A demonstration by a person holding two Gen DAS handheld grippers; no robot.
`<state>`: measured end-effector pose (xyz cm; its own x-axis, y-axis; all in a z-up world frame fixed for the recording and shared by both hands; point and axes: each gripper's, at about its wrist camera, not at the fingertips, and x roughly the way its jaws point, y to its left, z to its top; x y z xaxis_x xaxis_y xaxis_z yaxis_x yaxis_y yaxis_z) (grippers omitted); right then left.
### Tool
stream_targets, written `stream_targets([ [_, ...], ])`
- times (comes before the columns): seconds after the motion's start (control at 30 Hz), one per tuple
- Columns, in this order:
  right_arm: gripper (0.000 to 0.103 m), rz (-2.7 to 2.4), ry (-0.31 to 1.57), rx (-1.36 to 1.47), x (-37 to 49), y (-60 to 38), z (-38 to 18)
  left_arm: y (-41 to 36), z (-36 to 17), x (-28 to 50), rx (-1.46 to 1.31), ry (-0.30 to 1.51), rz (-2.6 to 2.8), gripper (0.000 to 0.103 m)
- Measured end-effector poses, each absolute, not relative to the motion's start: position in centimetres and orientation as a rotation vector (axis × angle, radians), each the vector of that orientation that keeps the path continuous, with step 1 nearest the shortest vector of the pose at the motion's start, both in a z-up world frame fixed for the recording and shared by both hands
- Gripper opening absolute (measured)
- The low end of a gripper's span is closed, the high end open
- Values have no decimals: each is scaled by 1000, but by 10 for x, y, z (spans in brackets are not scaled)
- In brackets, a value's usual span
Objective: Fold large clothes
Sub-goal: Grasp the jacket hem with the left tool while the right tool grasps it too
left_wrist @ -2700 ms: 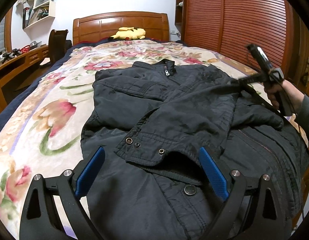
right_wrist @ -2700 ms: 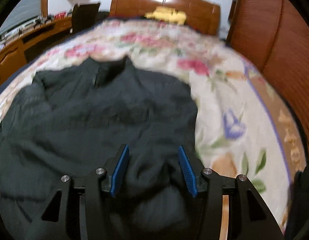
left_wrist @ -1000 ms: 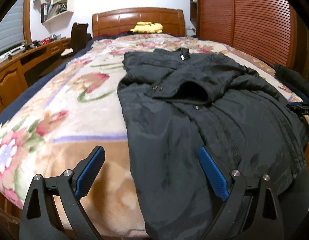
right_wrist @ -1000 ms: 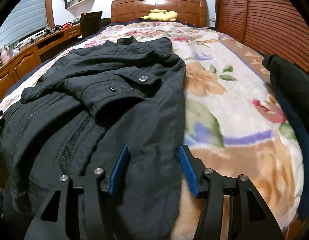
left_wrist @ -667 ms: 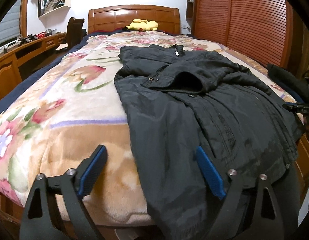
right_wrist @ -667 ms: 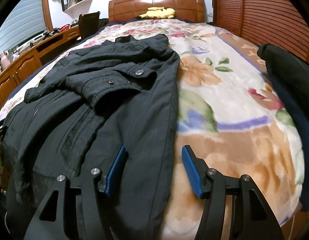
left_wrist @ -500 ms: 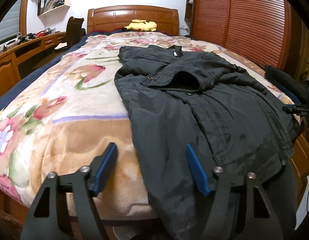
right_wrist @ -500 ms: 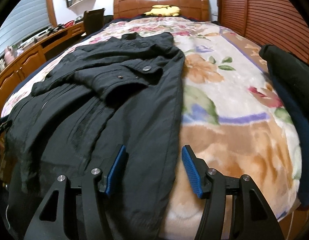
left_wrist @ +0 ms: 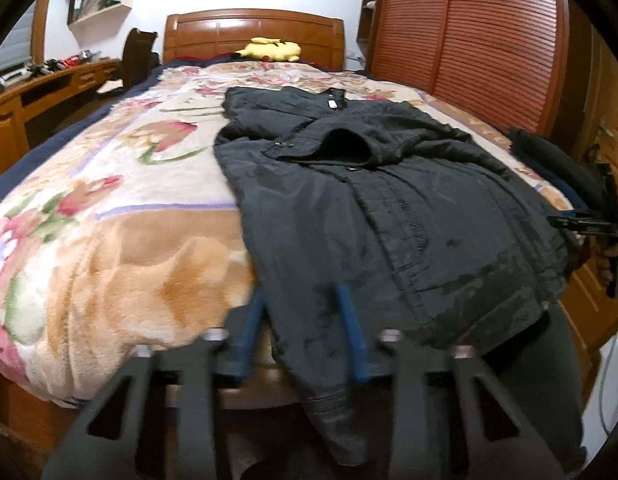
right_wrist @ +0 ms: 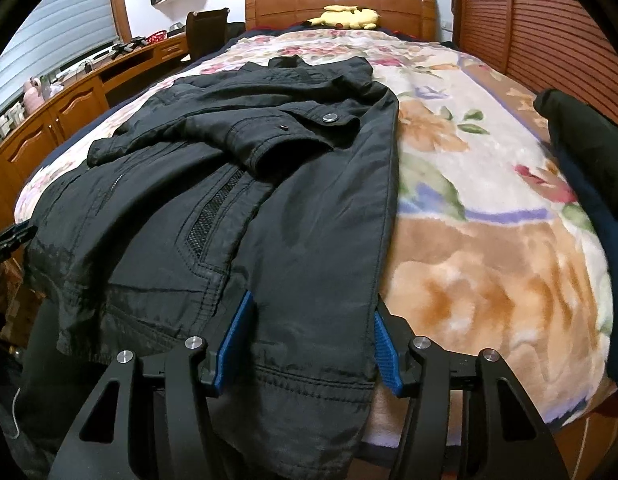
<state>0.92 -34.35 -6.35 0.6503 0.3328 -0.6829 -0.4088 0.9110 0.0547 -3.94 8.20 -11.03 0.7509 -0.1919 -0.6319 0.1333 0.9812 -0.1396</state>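
Jacket is lying face-up on floral blanket, collar toward headboard, hem hanging off the foot edge w/ both sleeves folded over the chest, prob. ready for a bottom-up fold. Left gripper is straddling the hem's left corner; jaws have just been narrowing around the cloth, can't tell if they're pinching yet. Right gripper is straddling the opposite corner, jaws spread, not pressing.
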Motion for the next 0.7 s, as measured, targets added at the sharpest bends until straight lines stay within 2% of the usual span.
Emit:
stream_targets([
  [0.07, 44, 423, 745, -111, 7, -342, -63, 82, -108, -37, -100, 714, -172, 12],
  [0.1, 40, 422, 744, -105, 6, -342, -62, 81, -104, -37, -97, 712, -180, 9],
  [0.17, 27, 415, 732, -95, 4, -343, -59, 78, -96, -37, -81, 699, -185, 6],
  [0.27, 20, 413, 709, -99, 0, -341, -56, 74, -71, -42, -56, 638, -189, 5],
  [0.43, 16, 430, 600, -73, -14, -340, -31, 77, -32, -46, -46, 565, -213, 5],
  [0.7, 12, 482, 486, -8, -32, -343, 9, 78, -1, -45, -27, 490, -209, 4],
])
